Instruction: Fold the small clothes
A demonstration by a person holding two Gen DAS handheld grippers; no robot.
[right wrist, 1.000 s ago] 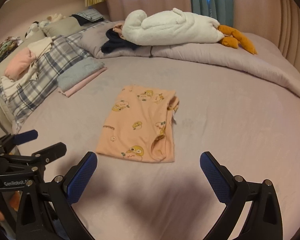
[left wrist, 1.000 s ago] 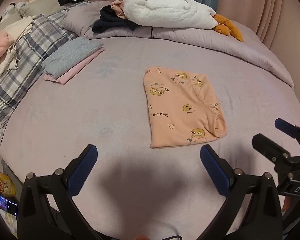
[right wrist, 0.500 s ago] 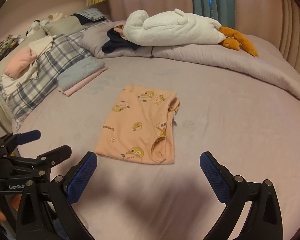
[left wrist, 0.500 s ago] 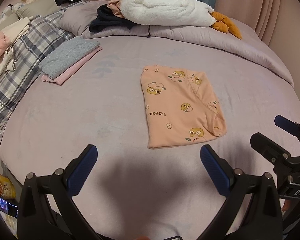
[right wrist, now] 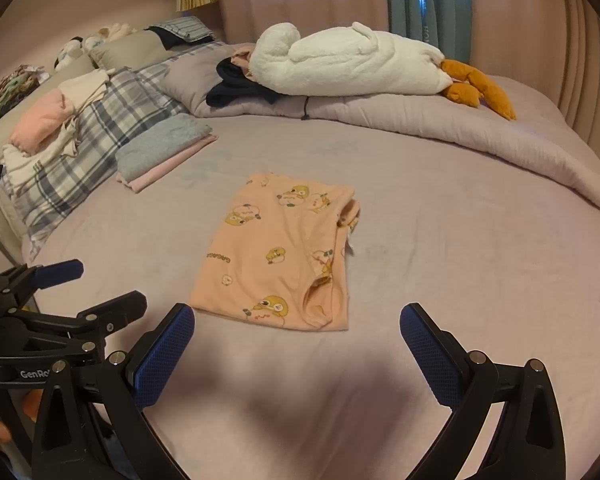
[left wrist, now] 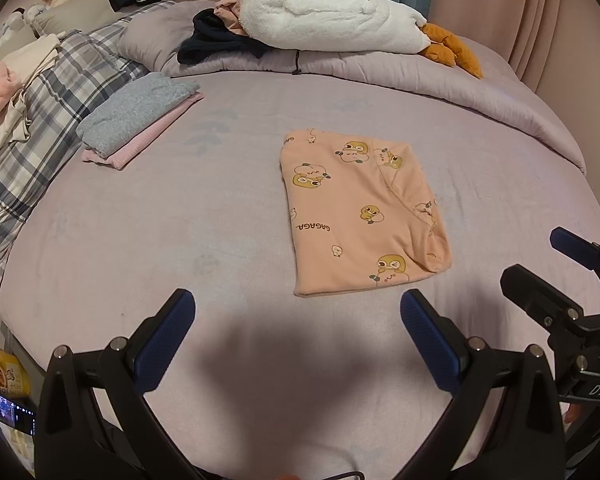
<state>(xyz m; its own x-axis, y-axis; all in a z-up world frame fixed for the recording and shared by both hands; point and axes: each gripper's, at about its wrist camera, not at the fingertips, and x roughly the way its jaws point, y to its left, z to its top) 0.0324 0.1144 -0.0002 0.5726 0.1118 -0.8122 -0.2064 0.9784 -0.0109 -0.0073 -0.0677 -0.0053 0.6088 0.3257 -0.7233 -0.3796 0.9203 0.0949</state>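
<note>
A peach garment with yellow duck prints [left wrist: 356, 212] lies folded flat in the middle of the lilac bed; it also shows in the right wrist view [right wrist: 284, 256]. My left gripper [left wrist: 296, 340] is open and empty, hovering above the bed just short of the garment's near edge. My right gripper [right wrist: 296, 352] is open and empty, also just short of the near edge. The right gripper also shows at the right of the left wrist view [left wrist: 556, 280], and the left gripper at the left of the right wrist view [right wrist: 80, 296].
A folded stack of a grey and a pink cloth [left wrist: 140, 116] lies at the back left. A plaid quilt with loose clothes [left wrist: 40, 96] runs along the left. A white plush goose [left wrist: 328, 16] and dark clothes [left wrist: 216, 40] rest on the rolled duvet behind.
Both grippers have shifted slightly, and the garment sits a little farther from them in view. Both stay open and empty; the garment has not moved.
</note>
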